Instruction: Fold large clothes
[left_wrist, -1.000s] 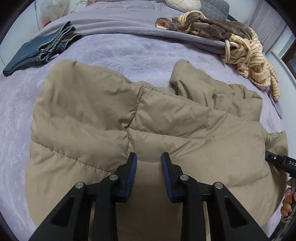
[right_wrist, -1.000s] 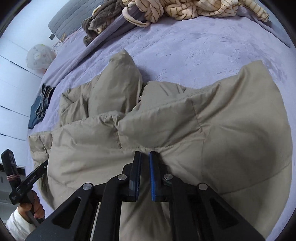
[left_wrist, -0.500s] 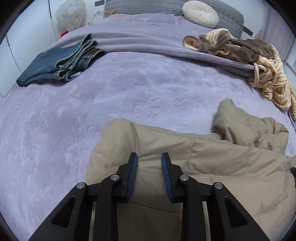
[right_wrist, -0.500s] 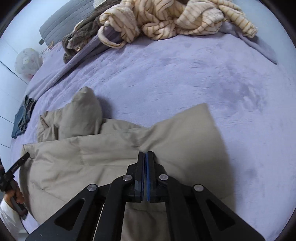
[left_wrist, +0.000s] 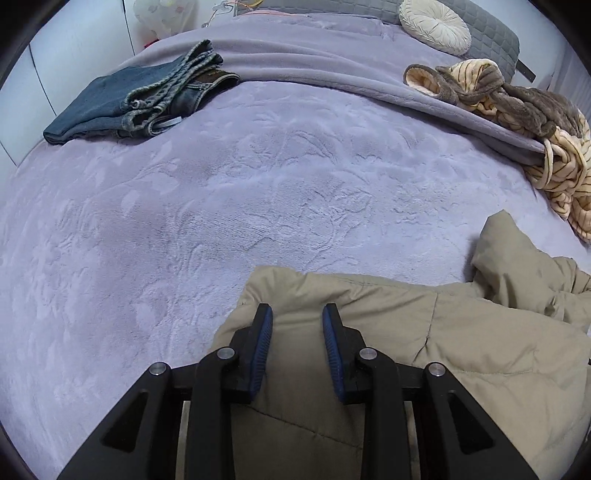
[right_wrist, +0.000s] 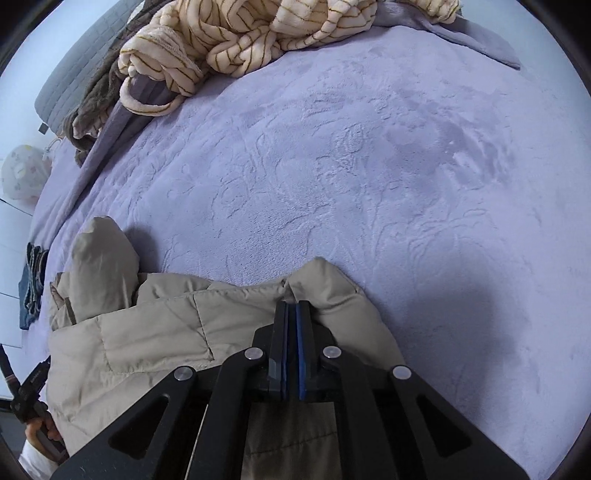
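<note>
A beige puffer jacket (left_wrist: 461, 350) lies on the lilac bed cover (left_wrist: 258, 184). My left gripper (left_wrist: 297, 325) is shut on a thick padded edge of the jacket, and the fabric fills the gap between its blue pads. In the right wrist view the jacket (right_wrist: 147, 332) bunches around my right gripper (right_wrist: 293, 306), which is shut tight on a thin fold of it. A loose puffed part of the jacket sticks up at the left. The left gripper's body (right_wrist: 29, 387) and a hand (right_wrist: 40, 432) show at the lower left of that view.
Folded blue jeans (left_wrist: 140, 99) lie at the far left of the bed. A striped cream and brown robe (left_wrist: 561, 177) is heaped at the far right, near a round cushion (left_wrist: 436, 22) and the grey headboard (left_wrist: 495, 29). Bare bed cover (right_wrist: 369, 166) stretches ahead of both grippers.
Both grippers have carried the jacket's edge forward over the rest of the jacket. Far less jacket and much more bed cover now lie ahead of the fingertips. Both grips look unchanged.
</note>
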